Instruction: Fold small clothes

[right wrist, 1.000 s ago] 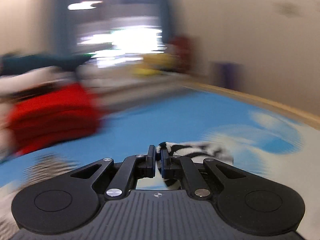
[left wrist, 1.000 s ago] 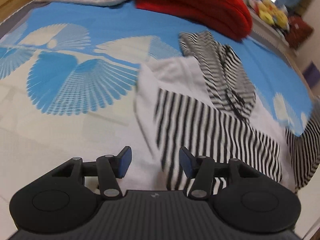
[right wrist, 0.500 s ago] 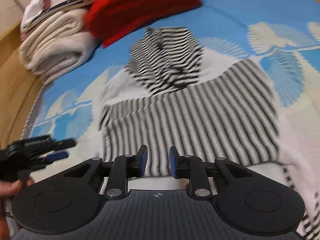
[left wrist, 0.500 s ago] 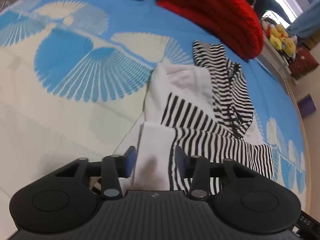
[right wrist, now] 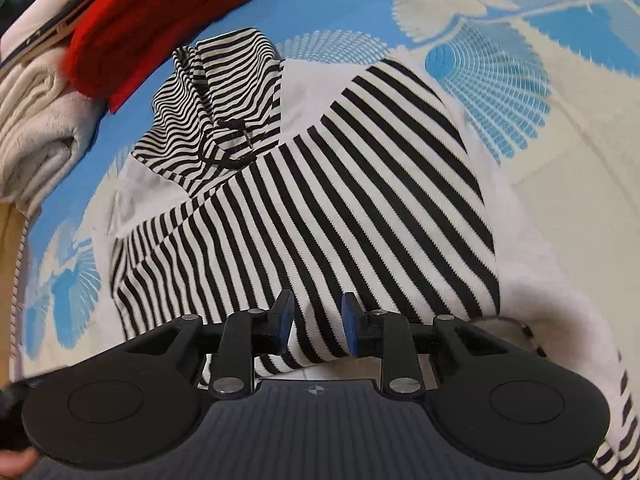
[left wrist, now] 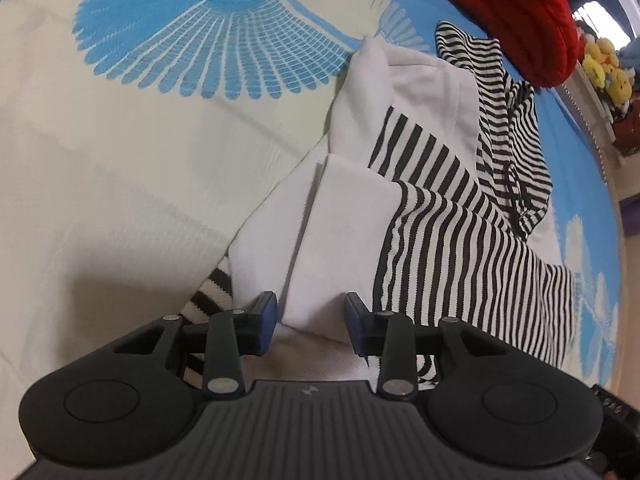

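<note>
Down low over the bed, the left hand-held gripper (left wrist: 310, 318) has its 2 blue-padded fingers apart, with a raised white fold of the striped hoodie (left wrist: 420, 200) sitting in the gap between them; whether either pad actually touches the cloth is hard to tell. Just left of that gripper a striped cuff (left wrist: 210, 294) pokes out from under the white fabric, partly hidden by the gripper body. Beyond it to the left, the blue and cream bedspread (left wrist: 120, 140) lies bare and open.

Likewise the right hand-held gripper (right wrist: 316, 326) is parted, its fingers straddling the near hem of the hoodie (right wrist: 320, 200), which spreads flat ahead of it. Farther ahead the striped hood (right wrist: 216, 92) is bunched, its dark drawstring lying across it. Right of this gripper the garment's white edge gives way to bare bedspread (right wrist: 560, 160). Ahead and to the left, a red knit (right wrist: 160, 12) and a folded cream blanket (right wrist: 36, 132) crowd the far edge of the bed, both cut off by the frame. At the lower left corner a hand is only partly in view.
</note>
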Tool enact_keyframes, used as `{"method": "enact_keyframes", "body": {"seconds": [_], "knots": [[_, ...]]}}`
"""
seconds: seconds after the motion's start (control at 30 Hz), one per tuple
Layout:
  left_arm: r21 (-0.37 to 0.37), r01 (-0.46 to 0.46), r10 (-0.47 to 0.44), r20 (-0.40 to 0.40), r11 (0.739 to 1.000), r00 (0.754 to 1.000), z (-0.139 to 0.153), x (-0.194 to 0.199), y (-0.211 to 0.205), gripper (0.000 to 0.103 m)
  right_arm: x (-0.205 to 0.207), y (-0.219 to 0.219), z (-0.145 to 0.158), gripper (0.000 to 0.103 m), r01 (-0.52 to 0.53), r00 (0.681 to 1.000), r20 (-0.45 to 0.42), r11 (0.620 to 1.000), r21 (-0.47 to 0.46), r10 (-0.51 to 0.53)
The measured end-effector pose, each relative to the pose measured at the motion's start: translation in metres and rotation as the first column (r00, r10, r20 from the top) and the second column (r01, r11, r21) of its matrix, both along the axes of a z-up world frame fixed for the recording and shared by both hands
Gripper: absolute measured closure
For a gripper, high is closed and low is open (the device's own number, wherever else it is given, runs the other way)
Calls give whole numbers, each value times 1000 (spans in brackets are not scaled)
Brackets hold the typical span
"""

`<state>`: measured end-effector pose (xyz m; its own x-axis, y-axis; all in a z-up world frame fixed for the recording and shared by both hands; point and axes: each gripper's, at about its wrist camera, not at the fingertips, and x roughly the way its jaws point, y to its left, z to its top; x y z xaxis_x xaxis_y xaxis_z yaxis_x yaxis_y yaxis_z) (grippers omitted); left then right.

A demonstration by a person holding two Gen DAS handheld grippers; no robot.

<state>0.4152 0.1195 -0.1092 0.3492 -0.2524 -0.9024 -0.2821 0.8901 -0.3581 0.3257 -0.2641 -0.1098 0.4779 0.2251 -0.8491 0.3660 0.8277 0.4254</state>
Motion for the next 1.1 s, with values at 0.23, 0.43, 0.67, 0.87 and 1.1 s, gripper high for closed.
{"method": "enact_keyframes", "body": {"seconds": [0.23,0.43,0.67,0.87,1.1], "knots": [[201,43,-82,191,979,978,49,-11,-18,98,-2,-11,9,75,24,1000,17,1000,1,-24],[178,-37,16,119,983,993,46,-22,-11,98,-2,-26,-4,75,115,993,-27,993,-6,-115],[335,61,-159,272,940,949,68,-22,-42,86,-7,-45,-21,76,200,974,-101,980,-20,-201],[66,56,-59,37,996,998,4,-11,-30,85,-4,-43,-15,75,186,979,-72,980,-72,-191],[131,98,-112,108,987,988,25,-11,-47,70,-2,-44,-11,72,210,976,-45,975,-68,-213]]}}
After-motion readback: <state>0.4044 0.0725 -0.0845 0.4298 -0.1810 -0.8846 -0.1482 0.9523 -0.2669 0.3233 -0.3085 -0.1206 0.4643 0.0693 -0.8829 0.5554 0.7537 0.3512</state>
